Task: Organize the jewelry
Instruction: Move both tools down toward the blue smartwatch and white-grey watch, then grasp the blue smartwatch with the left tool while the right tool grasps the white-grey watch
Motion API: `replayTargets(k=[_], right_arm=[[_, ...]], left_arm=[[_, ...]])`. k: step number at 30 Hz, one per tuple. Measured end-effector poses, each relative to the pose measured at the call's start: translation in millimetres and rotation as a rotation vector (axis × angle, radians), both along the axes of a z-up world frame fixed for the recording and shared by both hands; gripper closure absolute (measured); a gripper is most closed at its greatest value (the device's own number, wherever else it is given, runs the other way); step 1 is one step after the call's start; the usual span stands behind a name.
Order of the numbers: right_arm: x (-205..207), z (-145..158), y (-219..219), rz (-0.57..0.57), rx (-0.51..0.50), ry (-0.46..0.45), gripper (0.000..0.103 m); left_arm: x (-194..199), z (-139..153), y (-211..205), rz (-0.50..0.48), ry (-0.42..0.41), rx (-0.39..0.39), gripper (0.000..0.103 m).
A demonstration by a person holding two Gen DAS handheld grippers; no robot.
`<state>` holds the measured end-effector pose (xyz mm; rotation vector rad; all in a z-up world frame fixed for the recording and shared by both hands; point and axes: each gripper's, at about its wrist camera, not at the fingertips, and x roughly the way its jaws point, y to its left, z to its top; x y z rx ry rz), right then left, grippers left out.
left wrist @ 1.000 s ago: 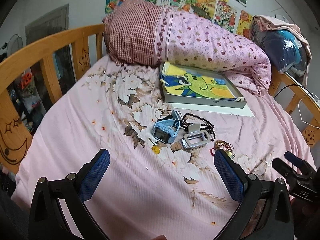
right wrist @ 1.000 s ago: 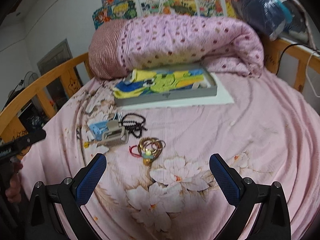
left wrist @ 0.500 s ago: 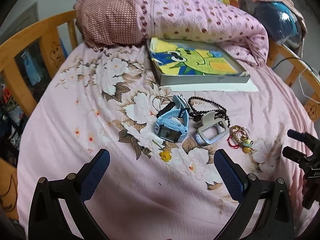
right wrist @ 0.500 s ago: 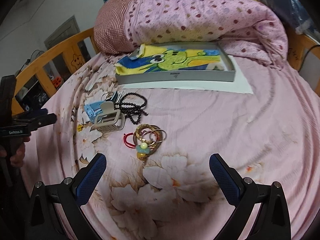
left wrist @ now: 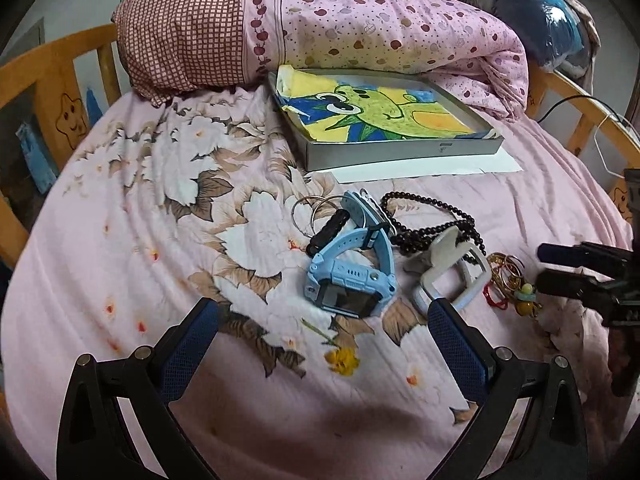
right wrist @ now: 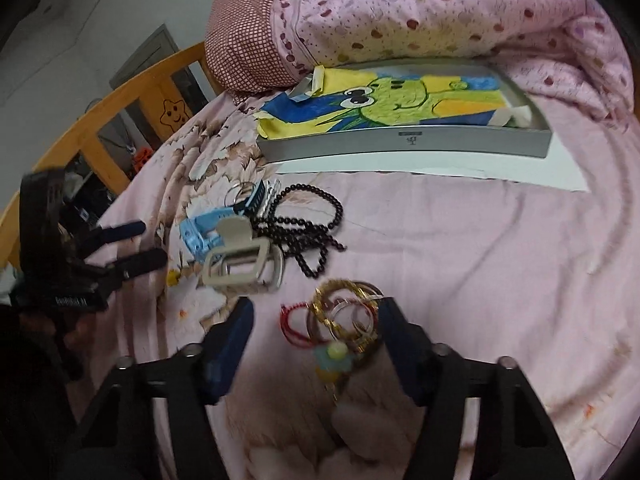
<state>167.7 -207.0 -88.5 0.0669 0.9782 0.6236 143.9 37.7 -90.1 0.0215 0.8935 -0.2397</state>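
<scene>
You are working over a bed (left wrist: 120,240) covered in a pink flowered sheet, with a rolled quilt (left wrist: 380,20) lying along its far side. Against the quilt a shallow grey box (left wrist: 400,152) is sitting on a white sheet of paper, with a frog drawing inside it.

The jewelry is lying in a loose cluster near the middle of the bed, in front of the box: a light blue watch (left wrist: 352,276), a pale hair claw (left wrist: 452,272) just beside it, a string of dark beads (left wrist: 436,216) behind both, and a small pile of gold rings and bangles (right wrist: 348,316) with a red loop and a yellow-green charm.

Your left tongs (left wrist: 324,356) are gaping wide and holding nothing; their blue pads (left wrist: 188,344) are hanging above the sheet, with the watch just beyond the tips. Your right tongs (right wrist: 316,344) are spread about as wide as the ring pile, gripping nothing. Their tips are standing on either side of that pile, though blur is hiding whether they are touching it.

The left view is showing the right tongs (left wrist: 576,272) only from the side, next to the rings. The right view alone is showing the pile framed between the pads, and the left tongs (right wrist: 132,244) near the watch.
</scene>
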Motion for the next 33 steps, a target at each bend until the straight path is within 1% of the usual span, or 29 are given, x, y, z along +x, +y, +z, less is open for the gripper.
replayTargets(k=[1, 2, 5, 8, 10, 12, 13, 15, 17, 21, 23, 25, 28, 29, 30, 31, 33], right_arm=[[5, 0, 2, 0.002, 0.012, 0.01, 0.058], [7, 0, 4, 0.001, 0.02, 0.013, 0.059], [18, -1, 10, 0.005, 0.068, 0.051, 0.059], [27, -4, 16, 0.014, 0.102, 0.099, 0.059], [30, -7, 22, 0.025, 0.1, 0.117, 0.059], [31, -11, 28, 0.033, 0.089, 0.139, 0.061], [31, -13, 29, 0.034, 0.089, 0.15, 0.066], [34, -18, 32, 0.03, 0.096, 0.182, 0.068], [35, -22, 33, 0.029, 0.103, 0.202, 0.069], [39, -26, 35, 0.024, 0.102, 0.222, 0.071], [42, -28, 35, 0.018, 0.104, 0.234, 0.076], [43, -30, 34, 0.009, 0.111, 0.247, 0.08], [41, -30, 30, -0.002, 0.127, 0.256, 0.085], [40, -30, 30, -0.004, 0.132, 0.258, 0.086], [39, -29, 31, -0.005, 0.137, 0.261, 0.091], [38, -28, 29, -0.009, 0.144, 0.259, 0.092], [36, -26, 29, -0.009, 0.153, 0.25, 0.094]], left_arm=[[2, -1, 0, 0.0, 0.001, -0.003, 0.002], [4, -2, 1, 0.0, 0.004, -0.01, 0.004], [8, -6, 2, -0.015, 0.015, -0.033, 0.006], [12, -10, 2, -0.022, 0.025, -0.046, 0.01], [14, -13, 2, -0.022, 0.031, -0.058, 0.012], [17, -14, 2, -0.027, 0.037, -0.071, 0.019], [17, -15, 2, -0.029, 0.041, -0.076, 0.021], [19, -17, 3, -0.034, 0.051, -0.085, 0.028], [21, -19, 2, -0.044, 0.057, -0.1, 0.029], [23, -18, 0, -0.058, 0.046, -0.104, 0.03], [25, -19, -1, -0.066, 0.049, -0.106, 0.03], [27, -22, -2, -0.068, 0.055, -0.092, 0.031], [29, -24, -2, -0.081, 0.066, -0.111, 0.037], [29, -24, -3, -0.089, 0.065, -0.113, 0.042], [28, -23, -5, -0.097, 0.065, -0.114, 0.046], [28, -23, -6, -0.108, 0.065, -0.112, 0.048], [26, -23, -9, -0.117, 0.059, -0.097, 0.048]])
